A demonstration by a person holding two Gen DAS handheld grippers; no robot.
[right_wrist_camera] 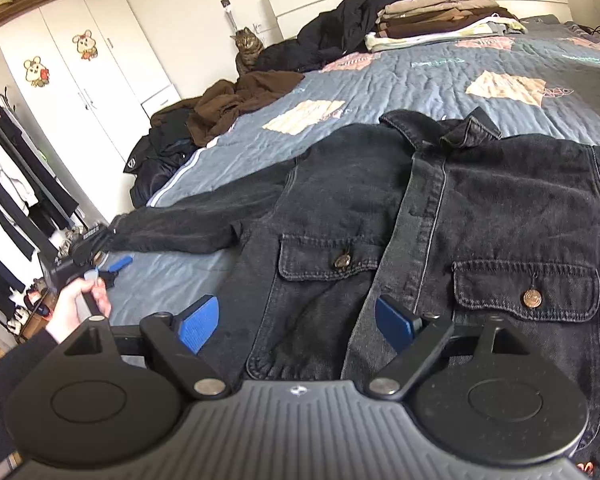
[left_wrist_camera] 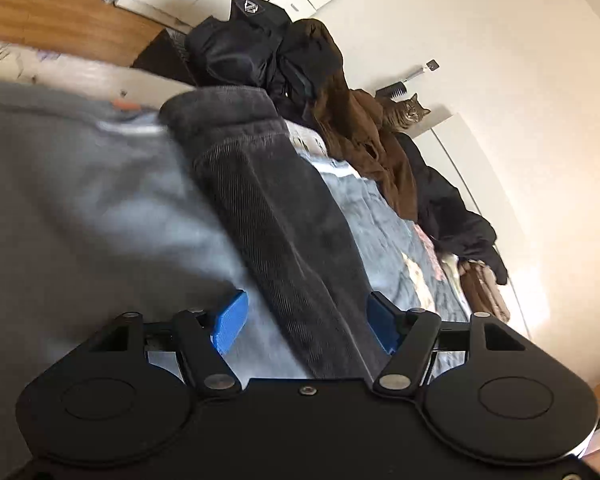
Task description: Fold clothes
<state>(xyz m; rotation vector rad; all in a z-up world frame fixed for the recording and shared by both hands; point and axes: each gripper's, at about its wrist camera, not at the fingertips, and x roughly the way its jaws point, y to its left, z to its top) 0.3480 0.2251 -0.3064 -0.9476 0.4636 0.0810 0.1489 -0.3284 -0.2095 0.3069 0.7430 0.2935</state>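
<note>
A black denim jacket [right_wrist_camera: 480,200] lies face up on the bed's blue-grey quilt [right_wrist_camera: 420,76], collar far, two buttoned chest pockets showing. Its left sleeve [right_wrist_camera: 172,228] stretches out toward the bed's edge. My left gripper [left_wrist_camera: 306,308] is open, and the sleeve [left_wrist_camera: 260,184] runs between its blue fingers, cuff at the far end. In the right wrist view a hand [right_wrist_camera: 76,308] holds that left gripper [right_wrist_camera: 108,268] at the sleeve's cuff. My right gripper [right_wrist_camera: 296,312] hangs open over the jacket's lower front, near the hem, holding nothing.
A cat [right_wrist_camera: 247,50] sits at the far left edge of the bed. Loose brown and black clothes [right_wrist_camera: 220,108] are heaped along that side. A folded stack [right_wrist_camera: 440,20] rests by the headboard. A white wardrobe [right_wrist_camera: 80,80] and a clothes rack [right_wrist_camera: 8,184] stand to the left.
</note>
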